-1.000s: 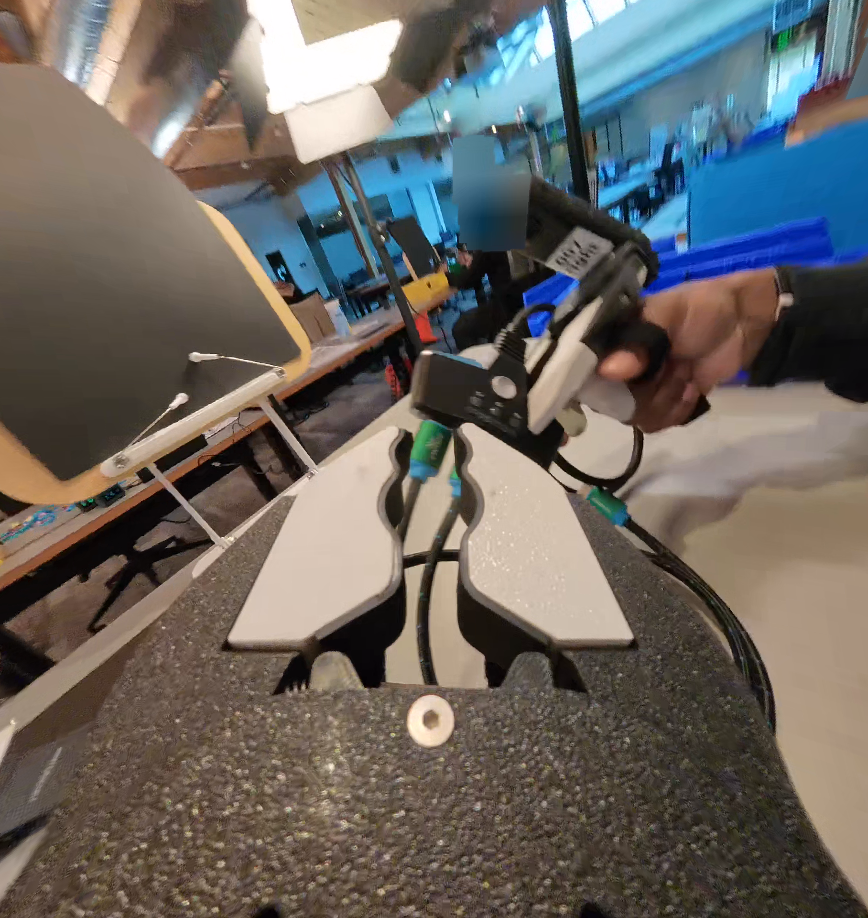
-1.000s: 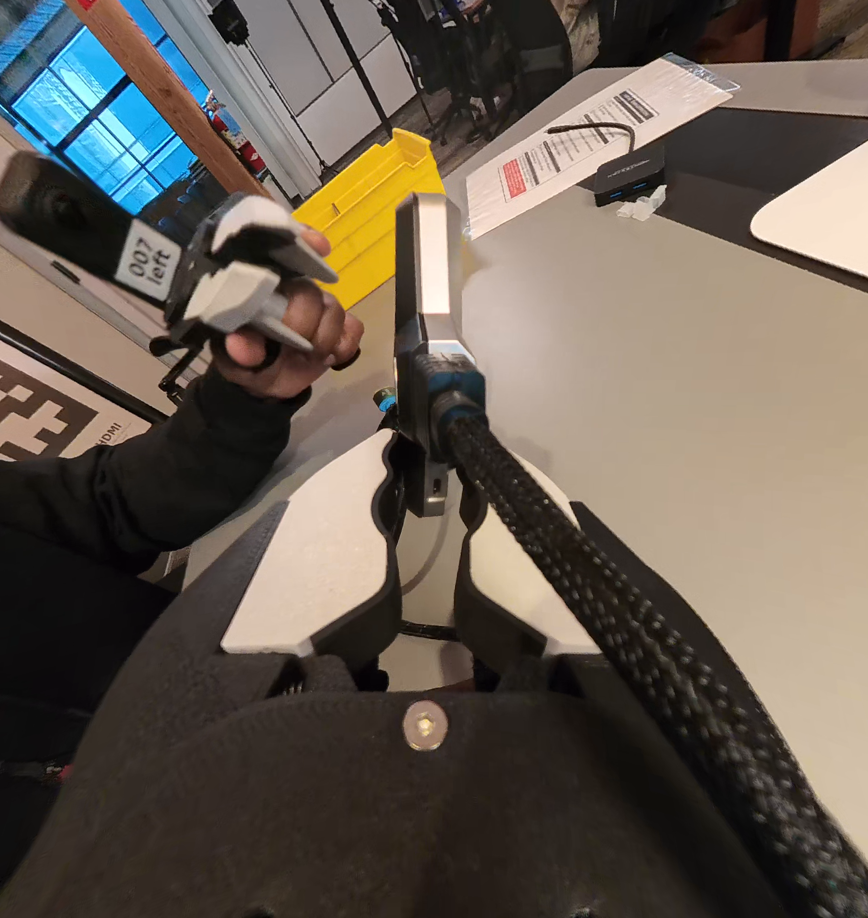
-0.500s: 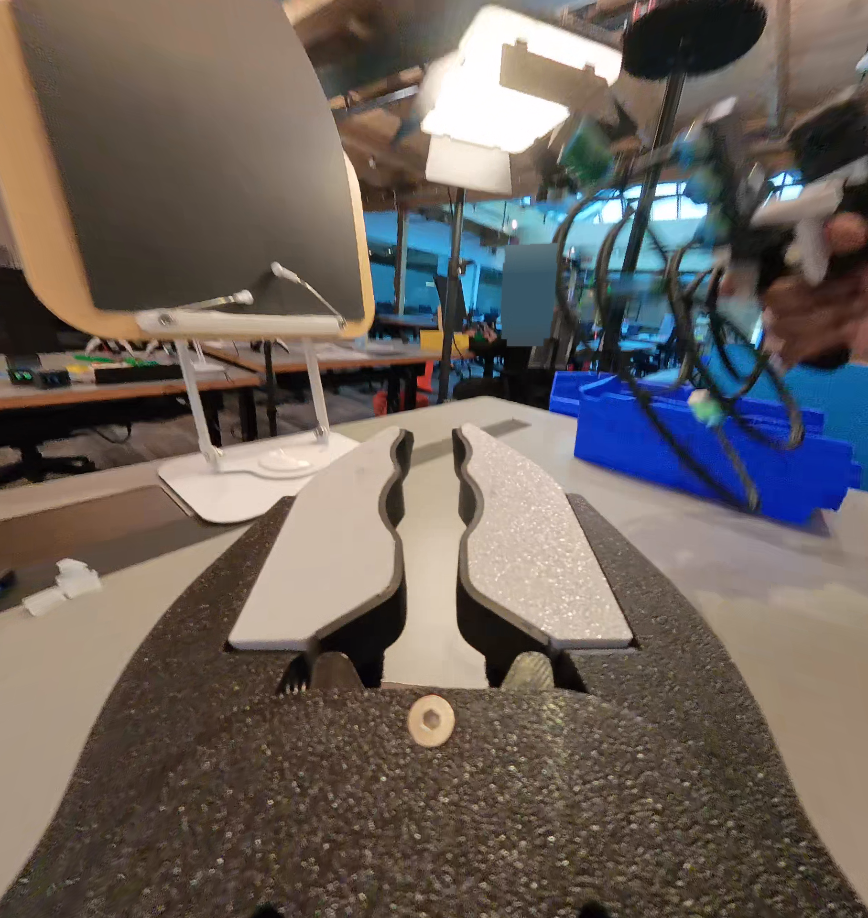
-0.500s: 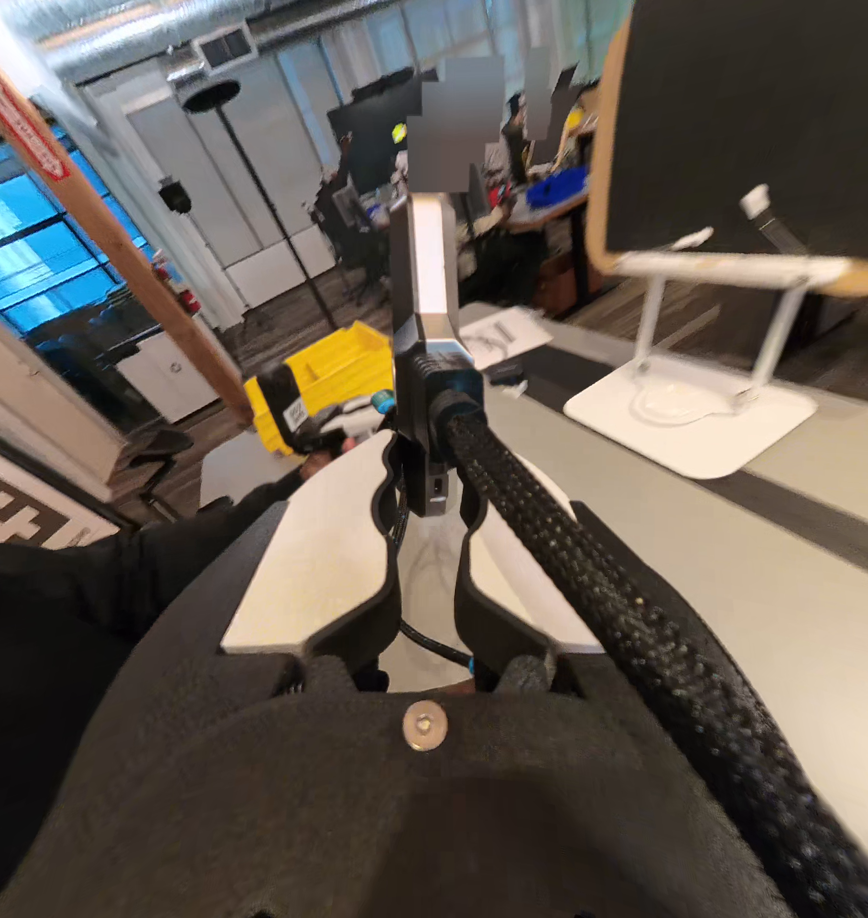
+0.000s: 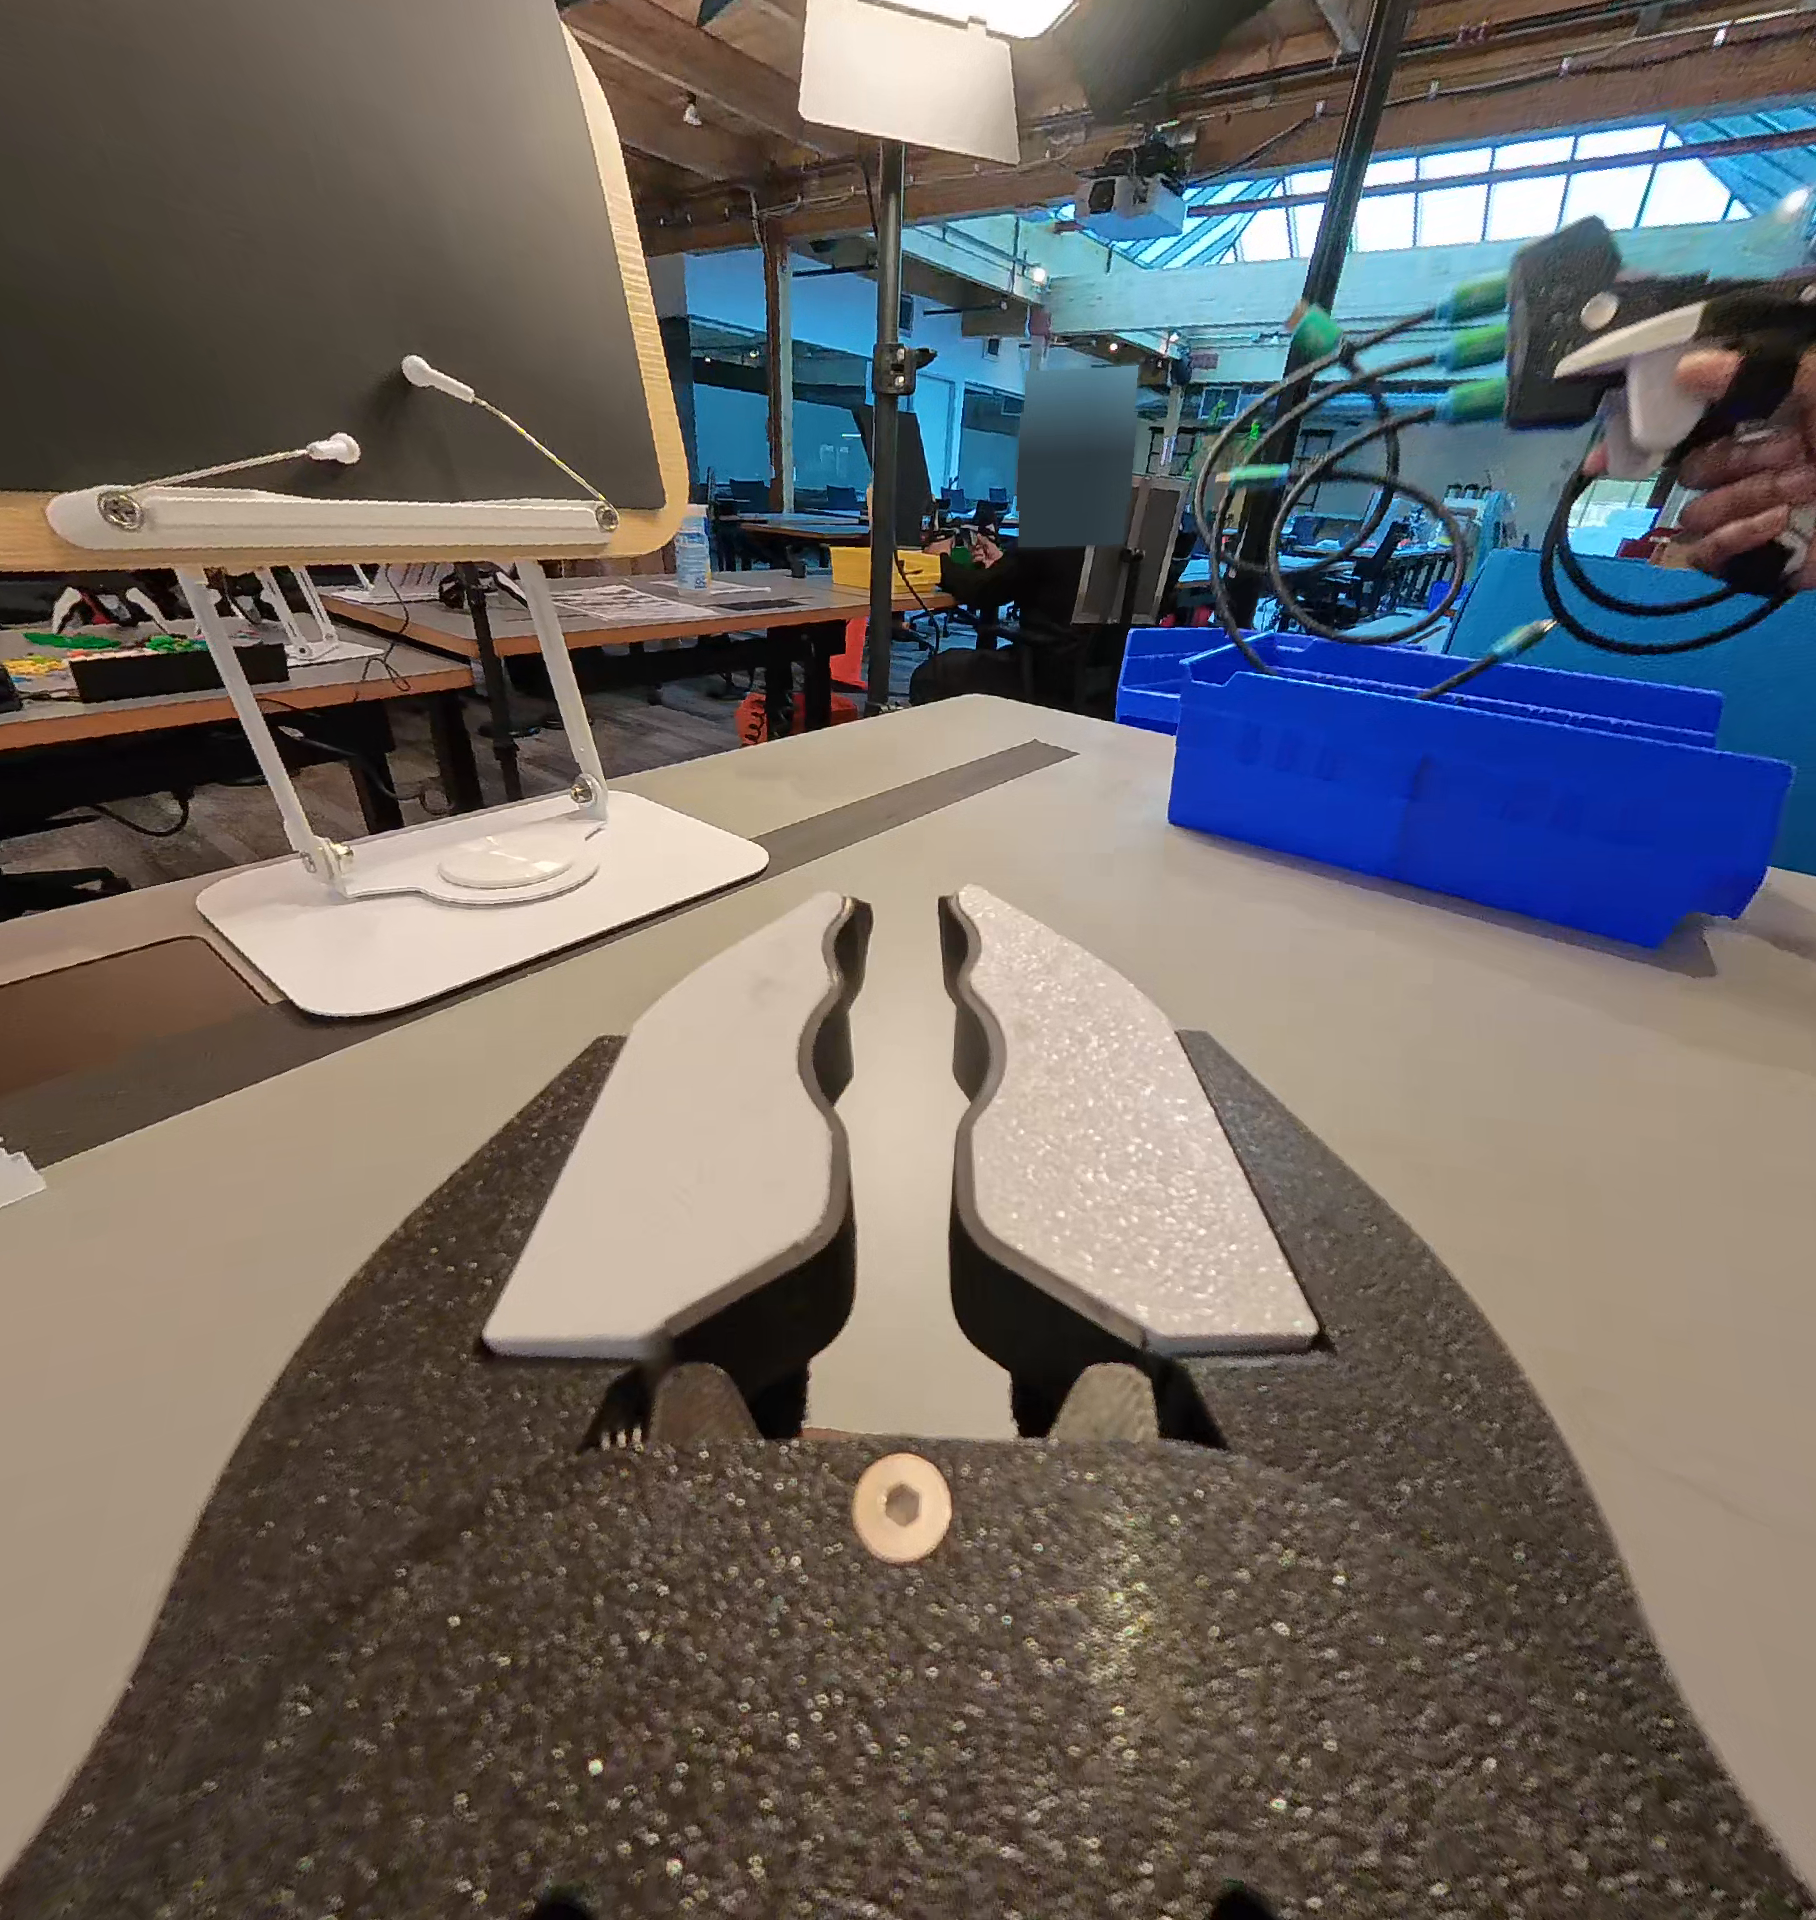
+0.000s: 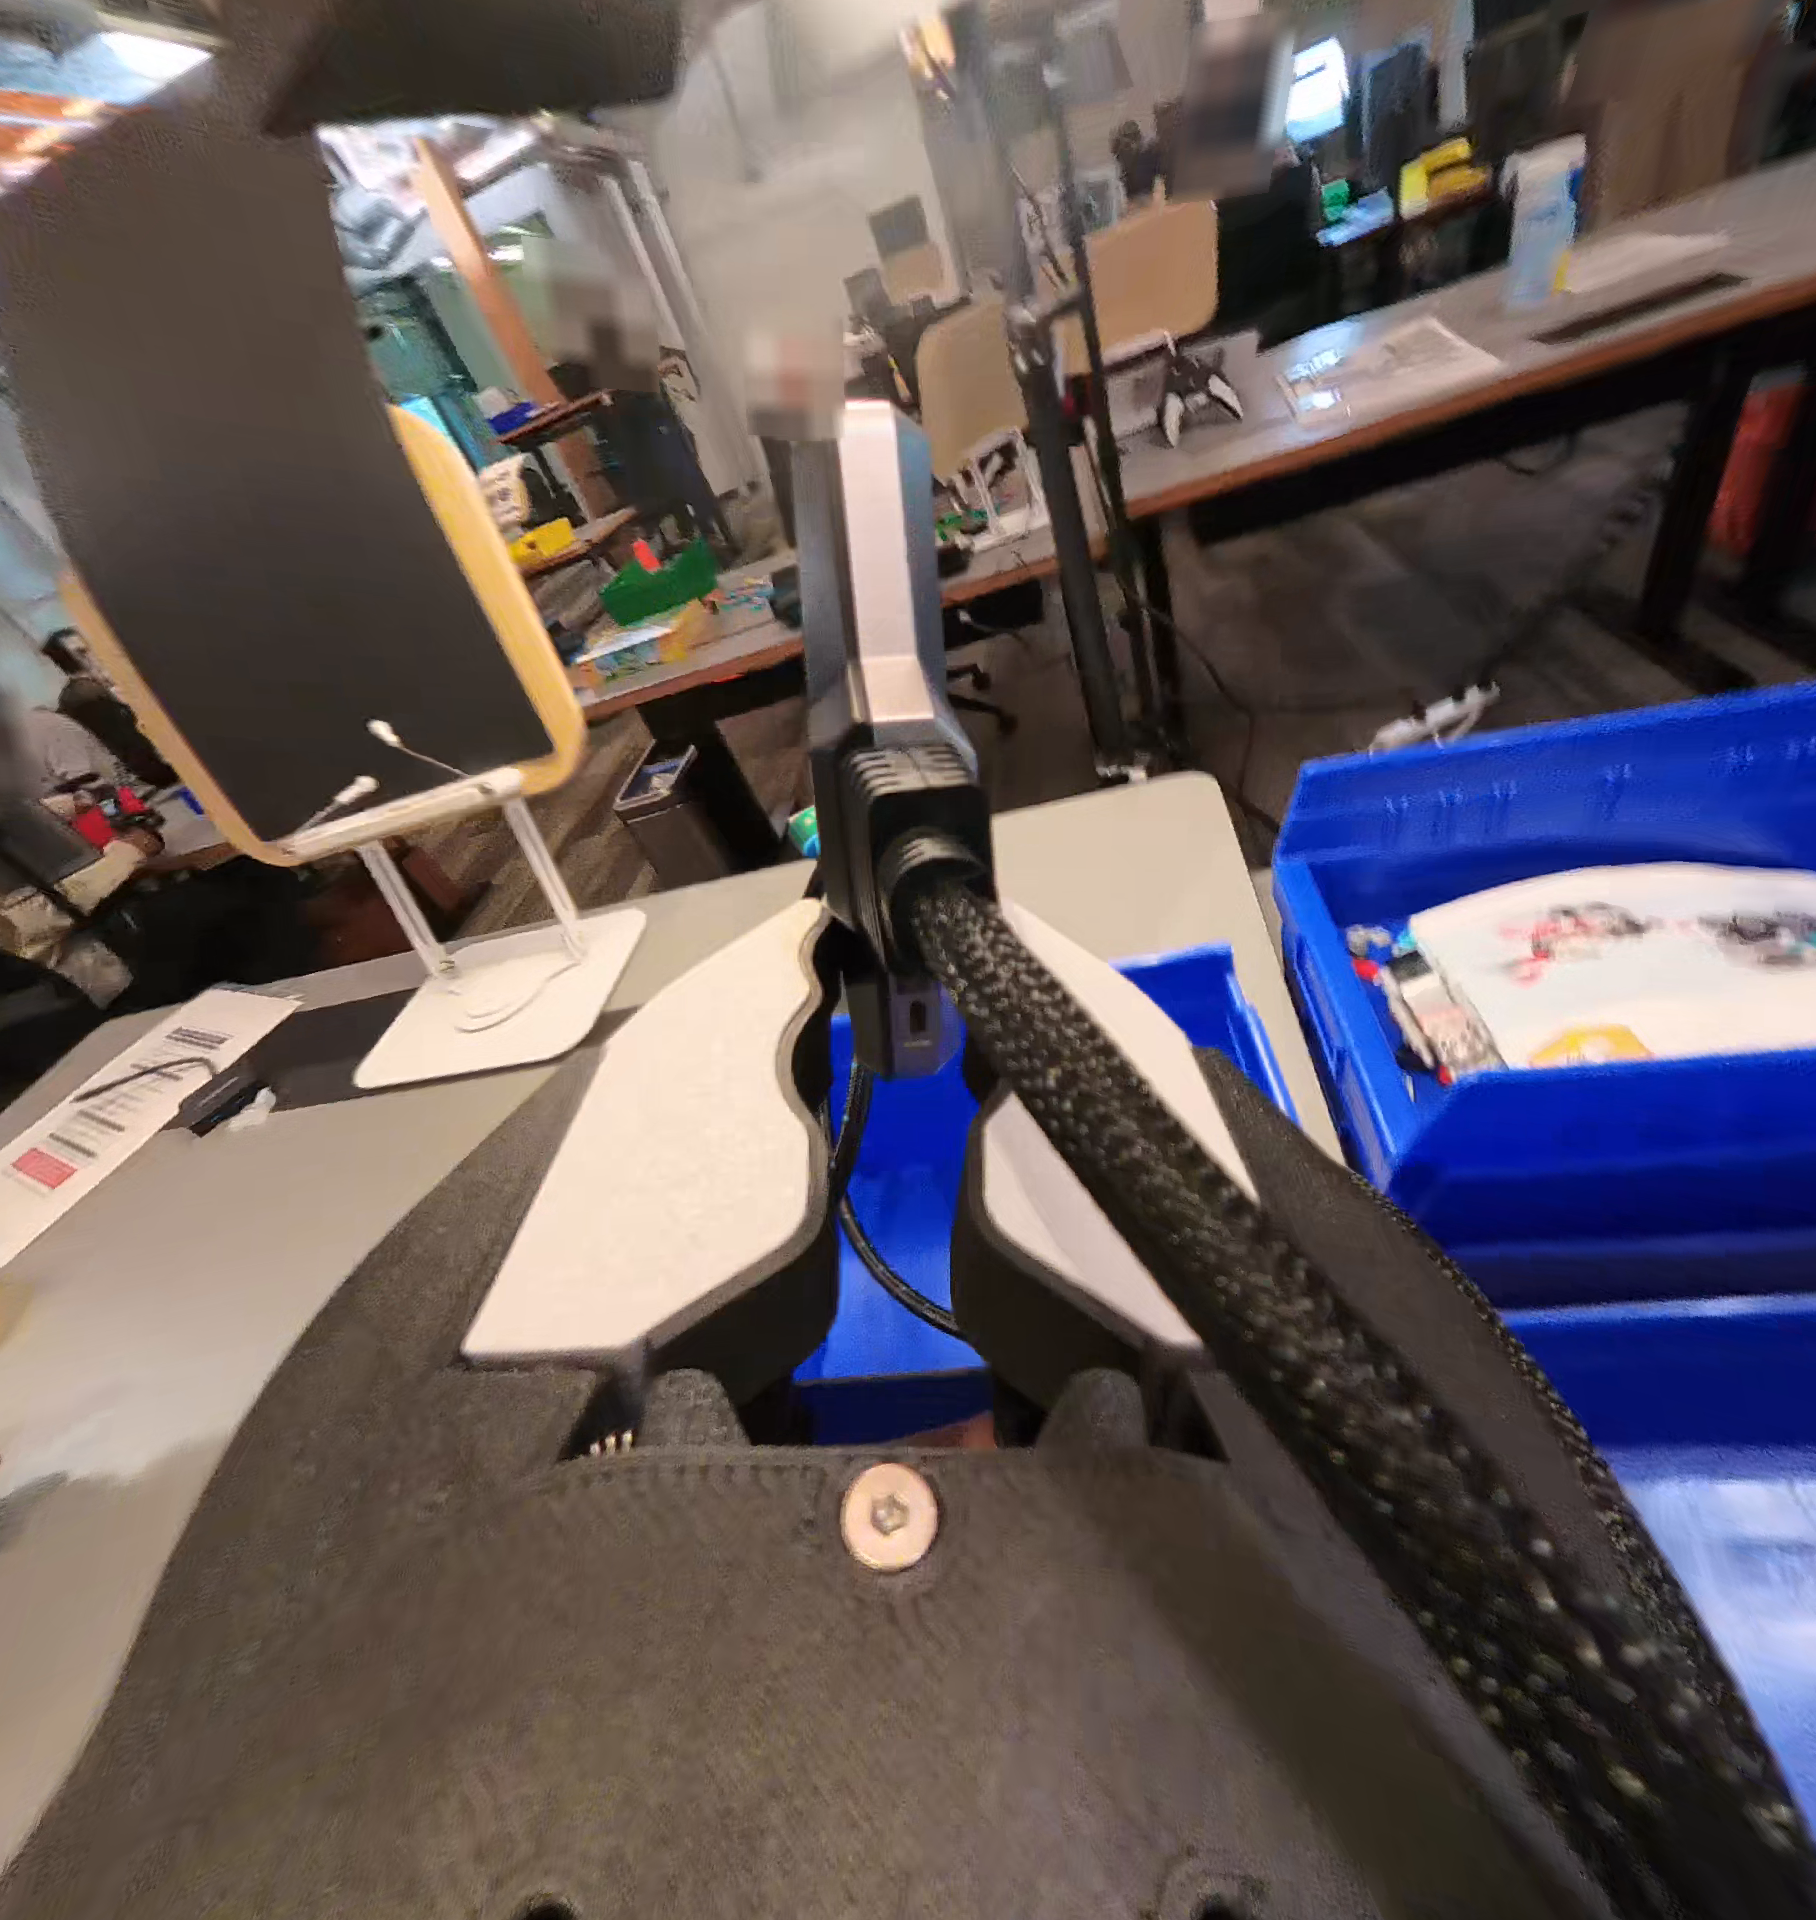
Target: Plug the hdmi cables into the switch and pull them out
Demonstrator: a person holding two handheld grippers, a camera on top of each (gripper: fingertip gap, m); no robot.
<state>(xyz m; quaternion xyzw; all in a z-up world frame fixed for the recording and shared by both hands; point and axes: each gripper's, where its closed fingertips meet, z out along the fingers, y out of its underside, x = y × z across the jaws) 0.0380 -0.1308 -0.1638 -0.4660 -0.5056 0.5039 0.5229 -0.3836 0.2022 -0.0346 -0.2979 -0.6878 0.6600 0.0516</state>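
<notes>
Left gripper (image 5: 904,914) empty, fingers slightly parted, low over table (image 5: 1403,1091). Right gripper (image 6: 899,940) clamps switch (image 6: 878,623) in air above blue bins (image 6: 1506,1143), cables (image 5: 1299,488) dangling. Stand (image 5: 488,894) at far-left edge.

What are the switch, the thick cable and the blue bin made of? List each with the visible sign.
Switch: likely brushed metal shell, grey with a soft sheen; black ends look plastic. Held in the right claw.
Thick cable: black braided fabric sleeve, a woven texture is visible; its moulded plug looks like rubbery plastic.
Blue bin: moulded plastic, uniform saturated colour, slightly glossy, ribbed walls.
</notes>
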